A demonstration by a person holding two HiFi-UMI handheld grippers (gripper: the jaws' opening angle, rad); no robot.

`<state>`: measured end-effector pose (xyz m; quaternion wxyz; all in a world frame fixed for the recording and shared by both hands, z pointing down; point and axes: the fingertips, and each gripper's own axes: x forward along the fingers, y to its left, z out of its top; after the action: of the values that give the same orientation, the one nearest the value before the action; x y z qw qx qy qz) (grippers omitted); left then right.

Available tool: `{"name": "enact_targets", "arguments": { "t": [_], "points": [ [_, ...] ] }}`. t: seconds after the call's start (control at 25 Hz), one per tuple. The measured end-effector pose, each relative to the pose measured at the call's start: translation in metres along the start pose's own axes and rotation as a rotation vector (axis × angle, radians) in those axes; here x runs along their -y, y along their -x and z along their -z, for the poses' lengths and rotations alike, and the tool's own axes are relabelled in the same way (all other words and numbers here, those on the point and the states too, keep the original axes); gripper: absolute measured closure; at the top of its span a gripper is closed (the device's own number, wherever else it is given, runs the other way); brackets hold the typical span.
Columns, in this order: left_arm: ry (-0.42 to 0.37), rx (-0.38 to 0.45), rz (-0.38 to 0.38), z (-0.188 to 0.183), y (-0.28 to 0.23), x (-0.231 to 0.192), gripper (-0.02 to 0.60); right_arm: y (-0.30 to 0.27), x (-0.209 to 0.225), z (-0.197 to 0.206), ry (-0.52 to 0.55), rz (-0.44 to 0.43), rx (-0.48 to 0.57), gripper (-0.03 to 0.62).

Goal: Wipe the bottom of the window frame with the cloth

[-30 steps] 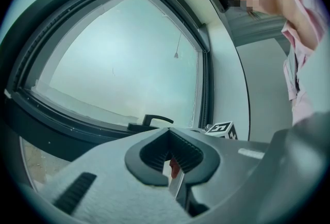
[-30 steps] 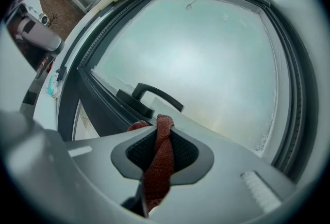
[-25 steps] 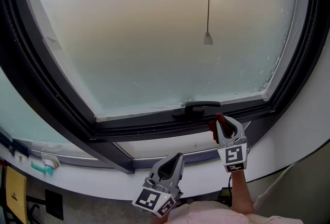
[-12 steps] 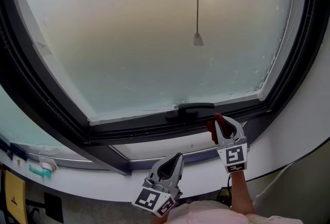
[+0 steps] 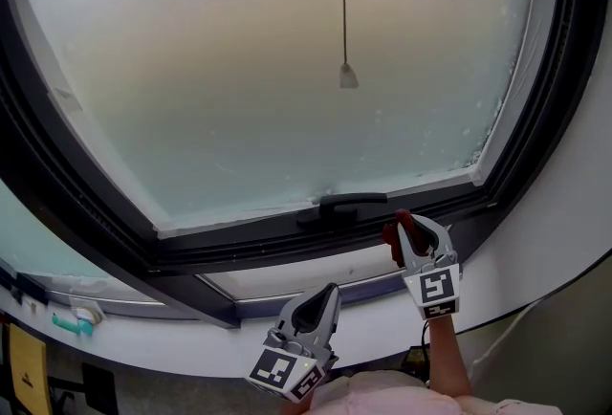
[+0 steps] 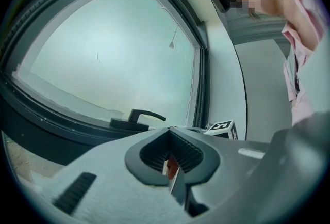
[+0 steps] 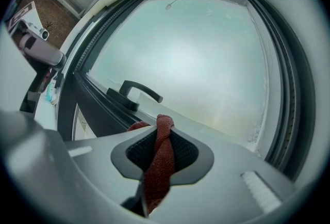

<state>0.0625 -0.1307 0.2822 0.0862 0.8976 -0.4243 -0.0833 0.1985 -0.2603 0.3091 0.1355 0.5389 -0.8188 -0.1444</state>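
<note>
Right gripper view shows the right tool [image 7: 162,131] clamped on the red cloth [image 7: 156,166], with the frame [image 5: 249,243] bottom just ahead, beside the handle [image 7: 135,93]. The left tool [image 6: 170,135] is closed and idle. Wiping looks not yet begun; next, press the cloth down and drag it along.

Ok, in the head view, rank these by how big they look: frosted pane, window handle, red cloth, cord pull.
1. frosted pane, by far
2. window handle
3. red cloth, only partly showing and nearest the camera, so its place below the handle is unsure
4. cord pull
</note>
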Motion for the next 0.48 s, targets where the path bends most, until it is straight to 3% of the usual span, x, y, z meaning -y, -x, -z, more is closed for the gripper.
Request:
{"name": "enact_targets", "arguments": {
  "t": [0.48],
  "points": [
    [-0.011,-0.001,-0.001,-0.001,-0.001,0.006,0.588,0.004,0.015,0.005,-0.008,0.022,-0.002,0.526]
  ]
}}
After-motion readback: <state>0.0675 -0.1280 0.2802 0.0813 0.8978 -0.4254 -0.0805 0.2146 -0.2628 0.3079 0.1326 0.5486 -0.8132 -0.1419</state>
